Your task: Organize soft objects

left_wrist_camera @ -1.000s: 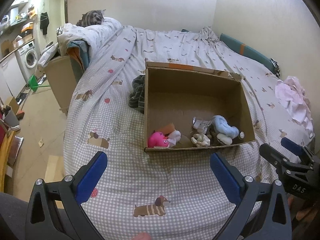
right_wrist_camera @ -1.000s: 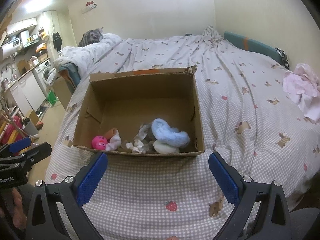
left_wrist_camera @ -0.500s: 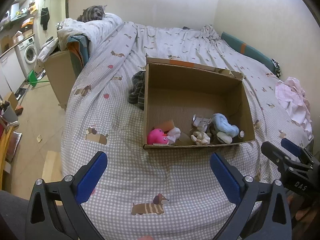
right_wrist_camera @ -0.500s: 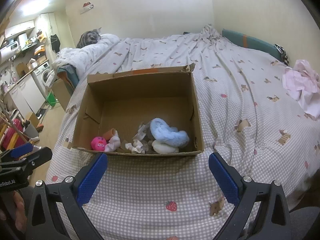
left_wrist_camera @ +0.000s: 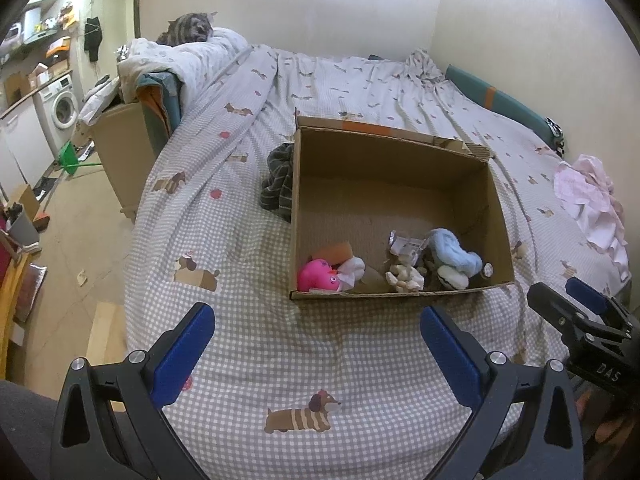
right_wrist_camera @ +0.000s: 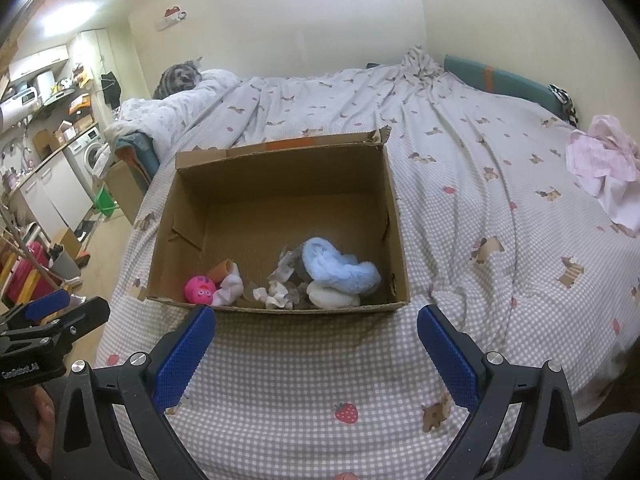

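An open cardboard box (left_wrist_camera: 304, 208) (right_wrist_camera: 394, 216) sits on the bed. Along its near wall lie a pink plush (left_wrist_camera: 318, 276) (right_wrist_camera: 200, 289), a light blue plush (left_wrist_camera: 454, 254) (right_wrist_camera: 340, 266), white soft items (left_wrist_camera: 404, 276) (right_wrist_camera: 280, 294) and an orange piece (left_wrist_camera: 338, 250). A dark striped cloth (left_wrist_camera: 278, 180) lies against the box's left wall. A pink-white garment (left_wrist_camera: 592, 200) (right_wrist_camera: 608, 160) lies at the bed's right. My left gripper (left_wrist_camera: 316, 344) is open and empty, short of the box. My right gripper (right_wrist_camera: 316, 344) is open and empty too, also seen in the left wrist view (left_wrist_camera: 576, 308).
The checked bedspread (left_wrist_camera: 240, 320) covers the bed. A cat (left_wrist_camera: 188, 30) sits on bedding at the far left corner. A second cardboard box (left_wrist_camera: 120, 152) stands beside the bed. Washing machine (left_wrist_camera: 62, 108) and floor clutter are at left. Walls close off the back and right.
Both grippers have drawn back and risen slightly, so the box looks a little farther away. Both stay open. Nothing in the box has moved.
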`<state>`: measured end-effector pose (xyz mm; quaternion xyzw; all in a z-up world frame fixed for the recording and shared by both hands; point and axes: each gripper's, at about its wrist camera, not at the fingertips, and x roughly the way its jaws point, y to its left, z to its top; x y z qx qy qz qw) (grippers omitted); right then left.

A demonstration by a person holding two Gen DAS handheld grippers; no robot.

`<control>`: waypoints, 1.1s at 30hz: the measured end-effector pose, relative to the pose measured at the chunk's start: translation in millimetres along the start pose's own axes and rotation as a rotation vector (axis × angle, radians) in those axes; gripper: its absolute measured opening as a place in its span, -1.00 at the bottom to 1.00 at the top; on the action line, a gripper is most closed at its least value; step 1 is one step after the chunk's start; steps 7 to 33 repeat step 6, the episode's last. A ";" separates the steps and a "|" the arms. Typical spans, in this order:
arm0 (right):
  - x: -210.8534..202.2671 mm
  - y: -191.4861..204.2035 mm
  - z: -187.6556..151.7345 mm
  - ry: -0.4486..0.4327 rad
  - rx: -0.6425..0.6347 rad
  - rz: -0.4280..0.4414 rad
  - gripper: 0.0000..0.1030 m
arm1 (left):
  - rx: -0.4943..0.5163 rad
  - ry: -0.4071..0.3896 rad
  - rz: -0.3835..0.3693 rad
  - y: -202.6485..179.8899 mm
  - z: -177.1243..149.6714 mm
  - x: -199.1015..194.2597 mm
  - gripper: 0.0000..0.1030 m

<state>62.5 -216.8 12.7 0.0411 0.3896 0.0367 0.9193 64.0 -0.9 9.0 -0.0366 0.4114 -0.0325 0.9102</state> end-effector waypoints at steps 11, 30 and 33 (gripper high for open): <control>-0.3 2.5 -1.6 0.004 0.014 0.010 1.00 | -0.022 0.006 0.002 3.9 1.1 1.6 0.99; -0.3 2.5 -1.6 0.004 0.014 0.010 1.00 | -0.022 0.006 0.002 3.9 1.1 1.6 0.99; -0.3 2.5 -1.6 0.004 0.014 0.010 1.00 | -0.022 0.006 0.002 3.9 1.1 1.6 0.99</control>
